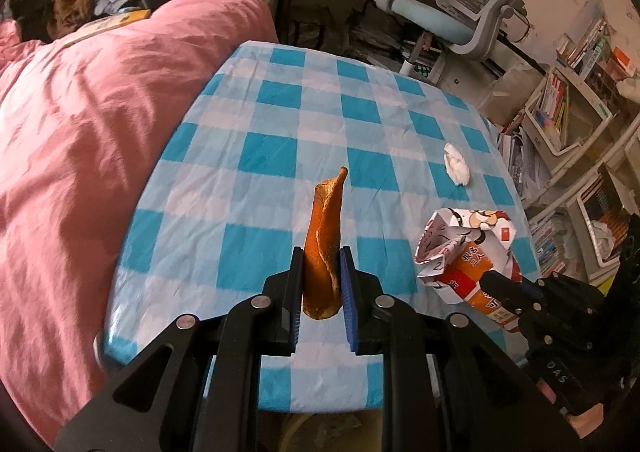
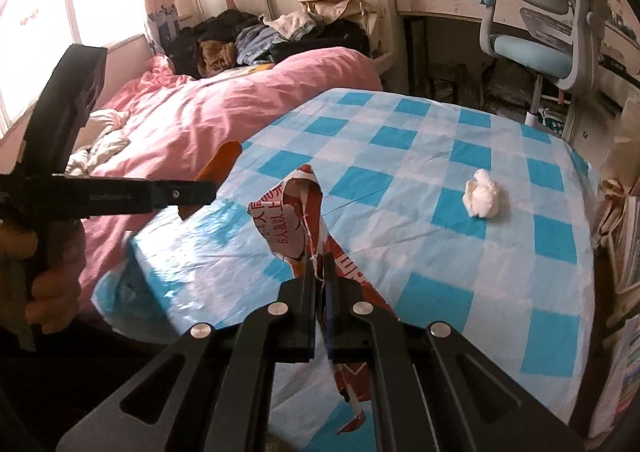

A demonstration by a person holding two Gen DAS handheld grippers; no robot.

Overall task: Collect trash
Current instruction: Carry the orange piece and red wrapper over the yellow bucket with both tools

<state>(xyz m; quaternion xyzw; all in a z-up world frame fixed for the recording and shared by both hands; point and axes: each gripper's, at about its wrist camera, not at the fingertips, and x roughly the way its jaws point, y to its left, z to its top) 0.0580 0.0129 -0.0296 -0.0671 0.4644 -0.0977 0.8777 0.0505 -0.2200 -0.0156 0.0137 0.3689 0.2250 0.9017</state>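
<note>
**Trash collection: two items in hand, one left on the table**

- Left gripper: pinching a curled strip of orange peel between its pads. The peel stands upright out of the jaws, its tip toward the far side of the table, raised clear of the cloth.
- Right gripper: pressed together on a crumpled red-and-white snack wrapper. The foil sticks out beyond the fingertips and also hangs below the jaws. In the left wrist view the same wrapper sits at the table's right edge.
- Tissue wad: white, crumpled, lying alone on the right half of the table, well apart from both grippers.
- Table: covered with a blue-and-white checked cloth; a bed with a pink duvet along its left side, an office chair beyond the far end.
- Bin: not identifiable in either view.

Handling note, as a judgement: both grips look secure but thin. The peel is held near its base only and could swing, so carry it level and unhurried. The wrapper is slippery foil; keep the jaws tight until it is over the receptacle. Release one item at a time, then return for the tissue.
</note>
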